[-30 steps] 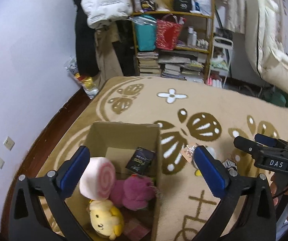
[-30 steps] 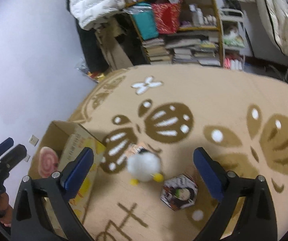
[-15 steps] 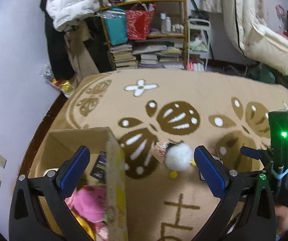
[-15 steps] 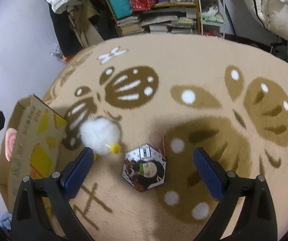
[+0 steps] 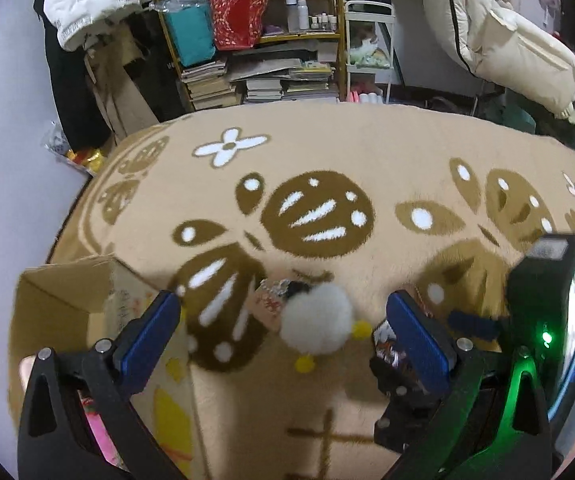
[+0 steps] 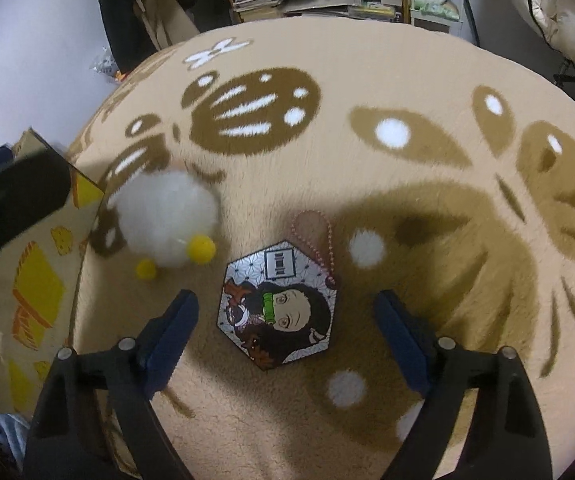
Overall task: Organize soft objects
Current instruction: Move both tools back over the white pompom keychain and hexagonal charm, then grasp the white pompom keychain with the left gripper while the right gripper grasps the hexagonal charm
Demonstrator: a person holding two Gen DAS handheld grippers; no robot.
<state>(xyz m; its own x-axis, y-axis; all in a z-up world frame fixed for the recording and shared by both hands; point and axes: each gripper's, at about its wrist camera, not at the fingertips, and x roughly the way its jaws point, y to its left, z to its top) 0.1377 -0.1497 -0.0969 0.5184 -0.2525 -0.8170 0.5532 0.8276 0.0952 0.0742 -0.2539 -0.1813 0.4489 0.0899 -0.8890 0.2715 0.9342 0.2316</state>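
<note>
White fluffy plush chick (image 5: 316, 318) with yellow feet lies on the butterfly rug (image 5: 367, 152), just beside the cardboard box (image 5: 71, 296). Looks very light and squashy, fur likely slippery; pinch across the round body, not the tiny feet. Hexagonal anime pillow charm (image 6: 277, 304) sits on the rug near it, flat, thin; grab by an edge. Left gripper (image 5: 283, 330) spread wide, empty, aimed at the chick. Right gripper (image 6: 287, 330) spread, empty, straddling the hexagon from above. Box holds something pink (image 5: 95, 428), probably plush, mostly hidden.
</note>
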